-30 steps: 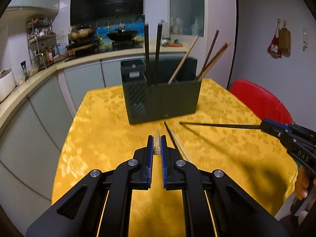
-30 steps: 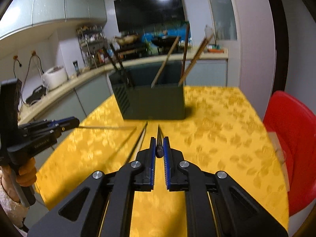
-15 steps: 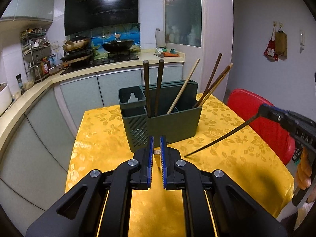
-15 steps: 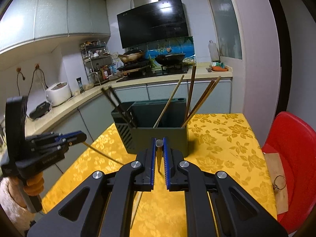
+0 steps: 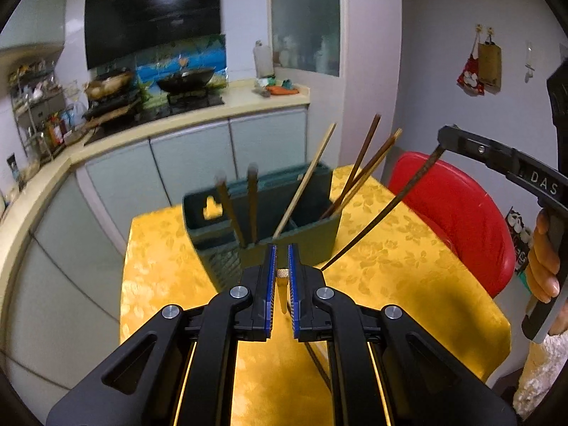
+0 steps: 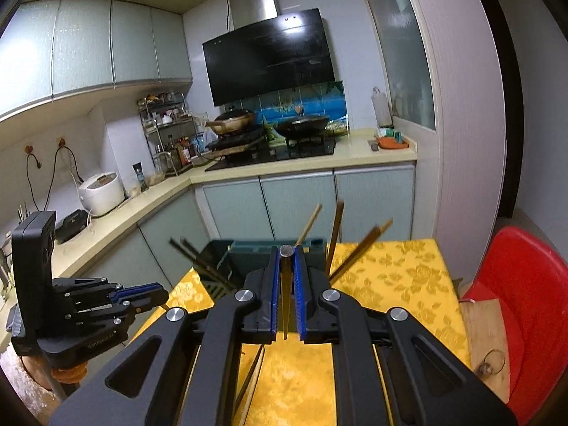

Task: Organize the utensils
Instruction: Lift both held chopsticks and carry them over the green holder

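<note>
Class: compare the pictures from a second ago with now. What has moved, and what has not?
Both grippers, left and right, rose off the table, each lifting its chopstick, light and dark, tips swinging down. Grips stayed shut; holder stayed put.

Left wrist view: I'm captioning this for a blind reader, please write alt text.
The left gripper is shut on a pale wooden chopstick, above a yellow floral tablecloth. Ahead stands a dark green plastic utensil holder with chopsticks leaning inside; at right, the right gripper holds a dark chopstick.

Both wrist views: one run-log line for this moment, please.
left gripper: shut on light wooden chopstick | right gripper: shut on dark chopstick | dark green utensil holder: upright, yellow-clothed table
</note>
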A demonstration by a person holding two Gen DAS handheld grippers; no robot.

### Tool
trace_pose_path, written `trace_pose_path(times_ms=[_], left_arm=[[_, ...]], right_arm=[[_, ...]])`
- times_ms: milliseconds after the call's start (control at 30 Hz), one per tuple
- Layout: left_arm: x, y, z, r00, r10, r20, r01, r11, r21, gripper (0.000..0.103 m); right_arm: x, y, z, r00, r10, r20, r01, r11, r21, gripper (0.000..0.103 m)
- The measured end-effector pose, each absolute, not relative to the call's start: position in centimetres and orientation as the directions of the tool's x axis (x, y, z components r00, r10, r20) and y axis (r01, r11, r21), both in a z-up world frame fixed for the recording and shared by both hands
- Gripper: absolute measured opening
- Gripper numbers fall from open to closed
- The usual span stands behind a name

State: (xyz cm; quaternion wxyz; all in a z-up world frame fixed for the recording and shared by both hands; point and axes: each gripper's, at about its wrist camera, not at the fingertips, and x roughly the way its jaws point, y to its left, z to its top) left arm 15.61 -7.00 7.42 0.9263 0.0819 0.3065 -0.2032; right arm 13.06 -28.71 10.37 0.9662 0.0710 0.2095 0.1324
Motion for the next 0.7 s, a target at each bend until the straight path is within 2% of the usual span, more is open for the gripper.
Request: trace_pose_path(times_ms=[333, 533, 700], left_arm=[[17.6, -8.8, 14.0, 0.795, -0.325, -0.512, 0.411, 0.910, 0.060, 0.008], [20.1, -9.7, 15.2, 0.825, -0.294, -0.483, 0.365, 0.929, 0.058, 0.008], [22.0, -10.4, 13.8, 0.818, -0.263, -0.511, 0.341, 0.938, 0.064, 0.008]], right_arm=[[14.0, -28.7, 15.1, 0.917, 0.250, -0.312, -0.219, 0.967, 0.133, 0.007], [16.1, -28.7, 15.4, 0.916, 0.232, -0.327, -0.201, 0.971, 0.127, 0.007], [18.1, -28.6, 14.6, 0.903, 0.221, -0.368, -0.182, 0.973, 0.139, 0.007]])
